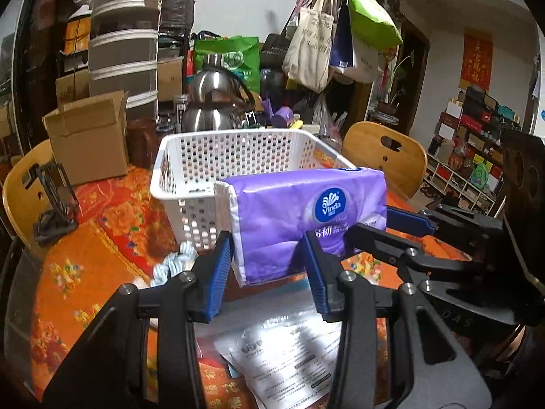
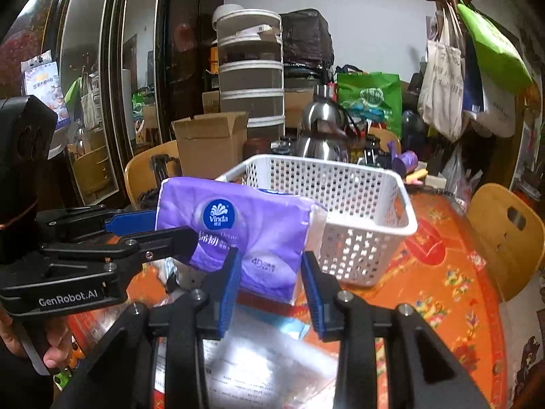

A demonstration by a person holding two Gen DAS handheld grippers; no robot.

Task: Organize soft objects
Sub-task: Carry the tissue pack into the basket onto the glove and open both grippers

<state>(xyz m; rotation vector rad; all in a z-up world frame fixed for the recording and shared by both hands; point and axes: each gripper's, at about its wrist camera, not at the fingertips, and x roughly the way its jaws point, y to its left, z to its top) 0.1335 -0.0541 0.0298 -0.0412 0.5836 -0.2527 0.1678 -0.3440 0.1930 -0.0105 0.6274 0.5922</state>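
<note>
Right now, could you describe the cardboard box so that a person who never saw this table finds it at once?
Start from the orange flowered tablecloth and the white perforated basket on it. The cardboard box stands left of the basket, in front of the tall grey-and-white stacked container. It is plain brown with its top flaps open, unlike the shiny steel kettle behind the basket.

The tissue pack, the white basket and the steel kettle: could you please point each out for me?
tissue pack (image 1: 306, 218), left wrist view, purple front face.
white basket (image 1: 235, 133), left wrist view, far rim.
steel kettle (image 2: 320, 126), right wrist view, shiny body.
</note>
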